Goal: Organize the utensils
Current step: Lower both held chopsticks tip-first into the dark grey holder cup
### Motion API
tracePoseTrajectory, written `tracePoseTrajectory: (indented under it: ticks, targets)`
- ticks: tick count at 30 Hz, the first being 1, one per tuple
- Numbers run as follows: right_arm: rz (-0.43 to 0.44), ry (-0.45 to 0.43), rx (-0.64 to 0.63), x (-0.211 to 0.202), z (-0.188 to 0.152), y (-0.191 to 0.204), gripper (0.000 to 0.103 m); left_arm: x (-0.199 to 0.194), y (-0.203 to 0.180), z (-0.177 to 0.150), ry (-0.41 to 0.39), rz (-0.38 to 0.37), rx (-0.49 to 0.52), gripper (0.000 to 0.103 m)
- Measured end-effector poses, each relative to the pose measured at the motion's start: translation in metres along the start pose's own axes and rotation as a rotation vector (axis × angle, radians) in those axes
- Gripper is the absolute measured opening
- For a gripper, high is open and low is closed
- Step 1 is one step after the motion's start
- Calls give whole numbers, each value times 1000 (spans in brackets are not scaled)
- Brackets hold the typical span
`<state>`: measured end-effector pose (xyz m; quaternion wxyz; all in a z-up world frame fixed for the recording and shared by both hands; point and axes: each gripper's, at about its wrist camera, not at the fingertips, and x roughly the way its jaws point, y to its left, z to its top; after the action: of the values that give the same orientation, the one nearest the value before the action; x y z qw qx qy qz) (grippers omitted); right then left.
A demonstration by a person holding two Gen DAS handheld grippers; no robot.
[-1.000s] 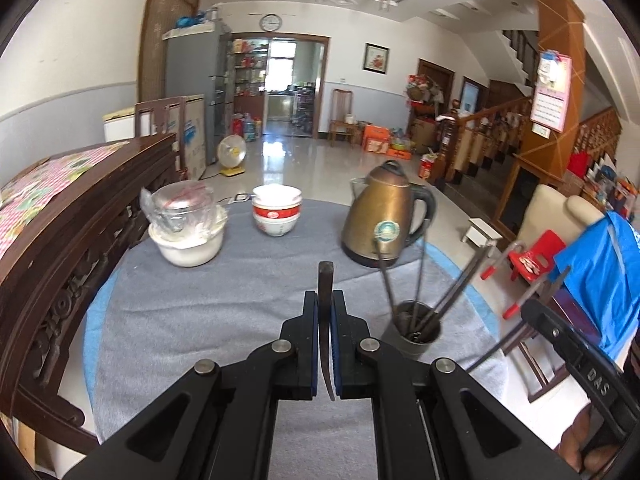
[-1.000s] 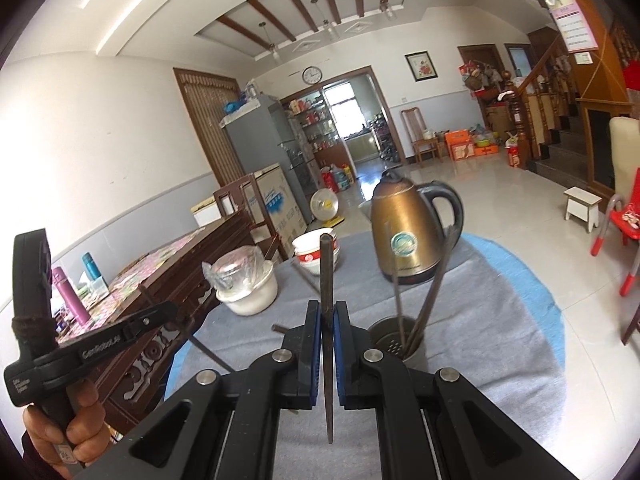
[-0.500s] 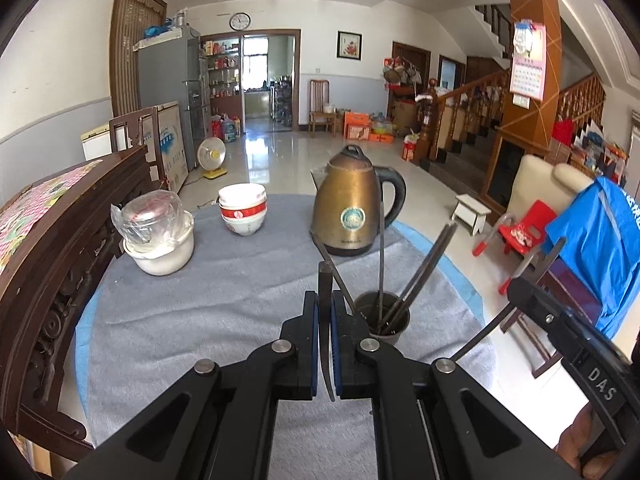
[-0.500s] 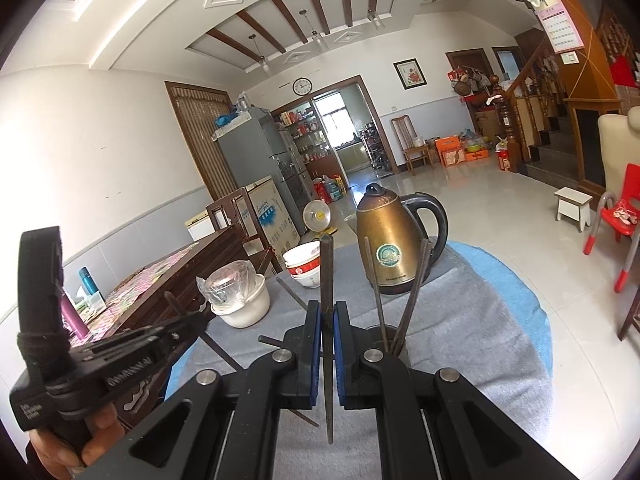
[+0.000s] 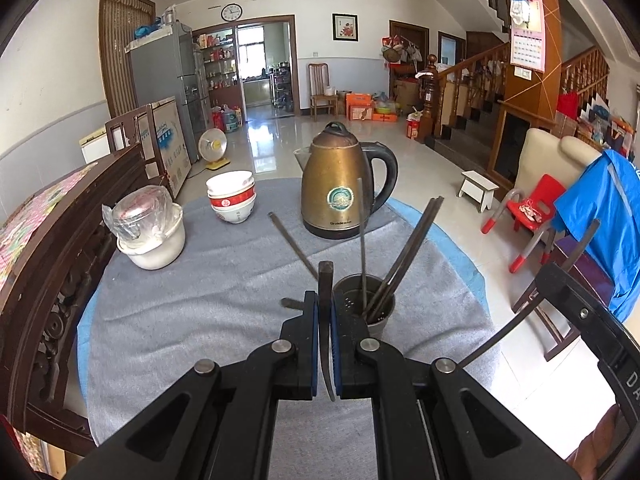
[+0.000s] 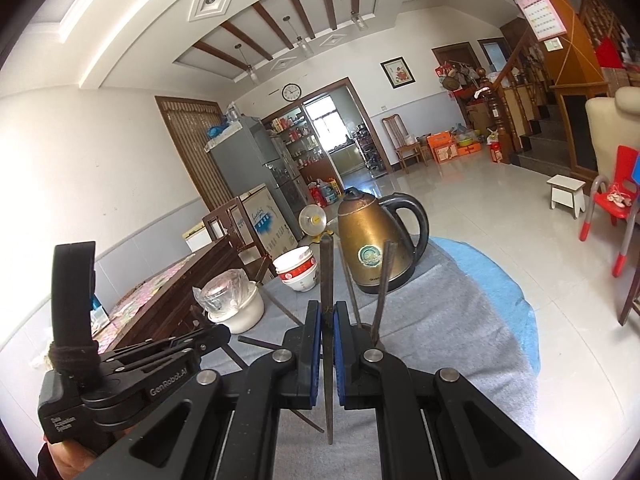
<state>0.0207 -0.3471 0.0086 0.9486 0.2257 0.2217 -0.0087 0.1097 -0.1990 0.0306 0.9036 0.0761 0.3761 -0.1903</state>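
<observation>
On the grey cloth (image 5: 192, 320) sit a pot (image 5: 154, 246), bowls (image 5: 231, 196) and kettle (image 5: 340, 184). The left gripper (image 5: 325, 316) pinches one chopstick (image 5: 326, 280) beside the holder (image 5: 364, 308), which holds others. The right gripper (image 6: 327, 320) clamps another chopstick (image 6: 326, 272) upright.

The left tool (image 6: 208, 340) carries the white marking "GenRobot.AI" on its side. The kettle (image 5: 340, 184) bears small lettering under its round emblem, too small to read. The right tool (image 5: 560, 280) shows the partial letters "DA".
</observation>
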Motion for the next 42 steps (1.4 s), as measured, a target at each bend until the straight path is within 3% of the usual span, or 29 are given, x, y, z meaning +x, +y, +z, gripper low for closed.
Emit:
tracePoseTrajectory:
  ticks: [11,19,30,42]
  targets:
    - [-32,-62,34,-26,17,-25,6,1,-46,16,-12,-52,61,6]
    - [-59,-102,13,-31,35,-22,6,-5,-53,39,-57,-79,75,6]
    - [-65,-163,-40,-27,65,-4,6,-12,-41,76,-134,-92,54,6]
    - [-72,-281,-74,-4,70,25,6,-6,1,105,-218,-93,-79,6]
